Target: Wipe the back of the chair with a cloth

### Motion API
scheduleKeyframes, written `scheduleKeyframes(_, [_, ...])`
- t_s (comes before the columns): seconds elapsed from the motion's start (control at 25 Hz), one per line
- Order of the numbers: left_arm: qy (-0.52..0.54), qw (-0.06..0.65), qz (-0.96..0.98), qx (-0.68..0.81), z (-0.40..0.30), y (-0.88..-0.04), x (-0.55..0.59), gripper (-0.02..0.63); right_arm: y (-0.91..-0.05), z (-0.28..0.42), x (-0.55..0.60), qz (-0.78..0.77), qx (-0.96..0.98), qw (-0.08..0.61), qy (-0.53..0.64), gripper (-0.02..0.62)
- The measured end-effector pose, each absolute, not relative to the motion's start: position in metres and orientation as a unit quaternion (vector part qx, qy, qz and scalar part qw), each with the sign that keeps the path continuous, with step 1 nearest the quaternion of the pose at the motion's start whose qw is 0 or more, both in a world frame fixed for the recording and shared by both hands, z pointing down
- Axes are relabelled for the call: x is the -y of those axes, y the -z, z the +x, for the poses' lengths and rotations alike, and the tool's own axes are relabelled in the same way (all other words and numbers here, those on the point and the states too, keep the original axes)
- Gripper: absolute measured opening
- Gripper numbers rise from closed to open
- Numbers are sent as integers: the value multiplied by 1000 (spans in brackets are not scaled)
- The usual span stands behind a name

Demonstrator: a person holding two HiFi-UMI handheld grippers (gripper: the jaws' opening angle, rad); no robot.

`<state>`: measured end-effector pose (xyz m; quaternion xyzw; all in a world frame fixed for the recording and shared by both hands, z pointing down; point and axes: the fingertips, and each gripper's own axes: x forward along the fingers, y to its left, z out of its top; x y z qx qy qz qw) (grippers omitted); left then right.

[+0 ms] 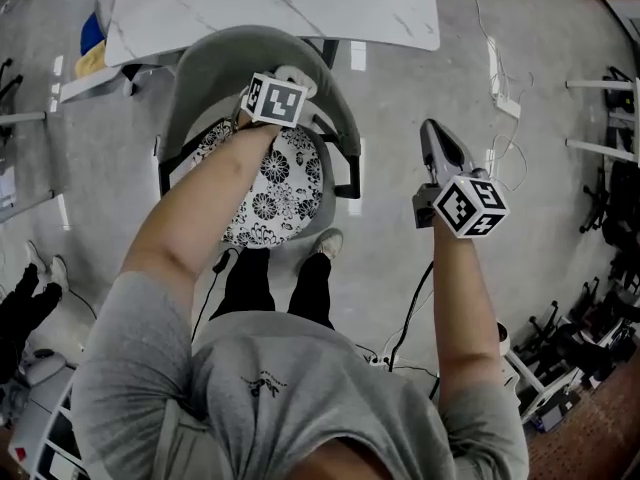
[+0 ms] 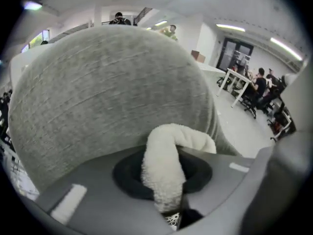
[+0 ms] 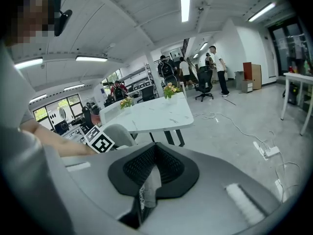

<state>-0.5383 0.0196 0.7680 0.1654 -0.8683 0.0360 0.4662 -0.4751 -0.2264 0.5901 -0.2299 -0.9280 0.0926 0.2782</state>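
Left gripper (image 2: 164, 173) holds the cloth (image 2: 172, 148) at the chair back (image 2: 107, 92)

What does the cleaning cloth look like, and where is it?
Find the white marble table; a grey chair stands against it. At the top of its curved backrest, the left gripper pinches a fluffy white cloth, plain and woolly, unlike the flower-patterned seat cushion.

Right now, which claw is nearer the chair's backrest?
Left. The left claw holds the white cloth right at the grey backrest; the right claw, shut, hangs beside the chair over the floor, apart from it.
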Motion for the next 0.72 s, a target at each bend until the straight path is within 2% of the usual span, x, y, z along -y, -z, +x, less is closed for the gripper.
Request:
scheduleKeyframes(0.24, [-156, 446, 276, 837, -512, -769, 53, 138, -592, -470, 238, -226, 929, 277, -99, 5])
scheduleKeyframes(0.32, [-166, 441, 298, 830, -505, -770, 64, 138, -591, -469, 237, -228, 928, 277, -98, 5])
scheduleKeyframes(0.4, [-127, 444, 303, 834, -503, -767, 60, 138, -589, -469, 233, -231, 928, 277, -96, 5])
scheduleKeyframes(0.52, [-17, 462, 254, 850, -495, -769, 23, 140, -587, -468, 222, -238, 926, 280, -90, 5])
scheduleKeyframes(0.72, [131, 510, 109, 843, -444, -806, -93, 140, -589, -465, 189, -255, 918, 293, -78, 5])
